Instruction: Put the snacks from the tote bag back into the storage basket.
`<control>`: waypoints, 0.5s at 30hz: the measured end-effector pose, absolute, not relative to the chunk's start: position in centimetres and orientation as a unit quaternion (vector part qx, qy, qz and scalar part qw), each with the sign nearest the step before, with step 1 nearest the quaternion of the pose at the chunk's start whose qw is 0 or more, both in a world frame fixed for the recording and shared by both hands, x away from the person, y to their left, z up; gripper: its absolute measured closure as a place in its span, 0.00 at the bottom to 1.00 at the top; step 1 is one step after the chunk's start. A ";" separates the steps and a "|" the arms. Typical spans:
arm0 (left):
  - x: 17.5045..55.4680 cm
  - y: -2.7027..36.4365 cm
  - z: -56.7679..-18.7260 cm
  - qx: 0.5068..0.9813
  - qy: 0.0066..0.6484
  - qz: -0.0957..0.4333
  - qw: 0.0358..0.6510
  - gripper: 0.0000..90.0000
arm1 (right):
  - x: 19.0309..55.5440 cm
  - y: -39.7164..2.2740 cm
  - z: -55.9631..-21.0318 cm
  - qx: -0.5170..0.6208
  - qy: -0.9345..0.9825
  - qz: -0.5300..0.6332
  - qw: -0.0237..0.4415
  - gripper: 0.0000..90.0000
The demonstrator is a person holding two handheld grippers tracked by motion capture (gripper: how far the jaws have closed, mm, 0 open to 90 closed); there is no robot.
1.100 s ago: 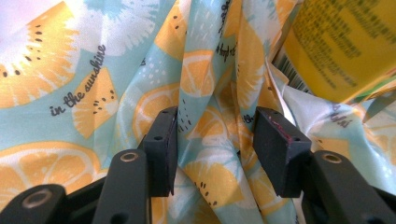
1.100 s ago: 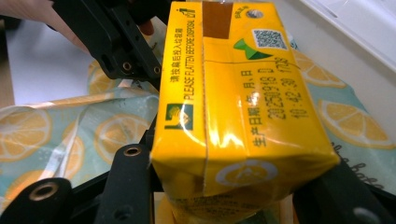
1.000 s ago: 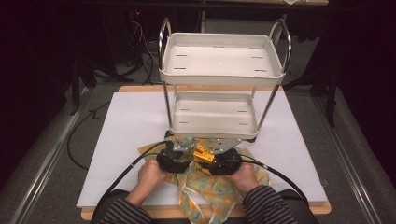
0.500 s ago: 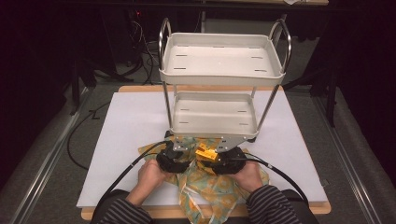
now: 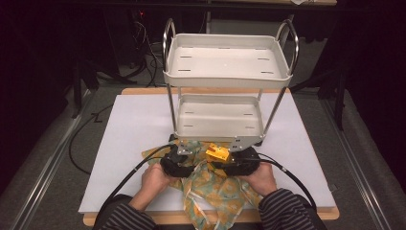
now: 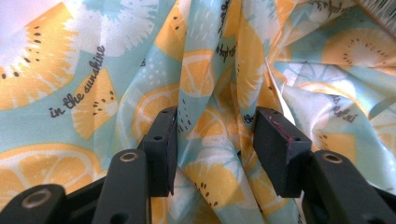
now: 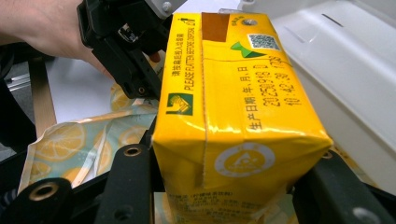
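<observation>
White surface (image 5: pixel 134 143) on a wooden board takes up the middle of the high view, with dark room all around, grey floor at both sides and cables trailing off at the upper left. A white two-tier cart (image 5: pixel 229 72) with metal handles stands at the centre of the frame.

Right claw (image 5: pixel 225 160) sits just below the cart's lower tray, a bit right of centre, jaws about halfway apart and clamped on a yellow drink carton (image 7: pixel 233 107). The carton shows in the high view just in front of the cart's base, above the bag. Up close it's a glossy yellow brick with a brown strip at the top, a QR code, a printed date and a recycling mark on the near end.

Left claw (image 6: pixel 212 140) is just left of it, jaws partly apart around a bunched fold of the citrus-print bag (image 5: pixel 210 187); can't tell if it's actually pinched. The bag is crumpled pale blue fabric with orange slices, at the bottom centre
</observation>
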State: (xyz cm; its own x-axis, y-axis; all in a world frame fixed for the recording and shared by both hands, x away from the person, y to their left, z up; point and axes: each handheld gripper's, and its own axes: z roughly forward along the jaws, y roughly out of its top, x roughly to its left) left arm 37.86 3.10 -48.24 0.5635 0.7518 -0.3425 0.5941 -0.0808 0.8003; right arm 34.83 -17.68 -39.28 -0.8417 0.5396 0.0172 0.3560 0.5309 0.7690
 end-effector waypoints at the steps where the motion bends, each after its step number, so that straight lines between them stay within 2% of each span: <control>1: 37.8 3.1 -48.2 0.731 0.461 0.080 0.498 0.57 | 34.8 -17.8 -39.2 0.258 0.867 0.410 0.114 0.62; 15: 37.9 3.1 -48.3 0.730 0.460 0.078 0.499 0.57 | 35.0 -19.5 -37.4 0.275 0.854 0.425 0.122 0.62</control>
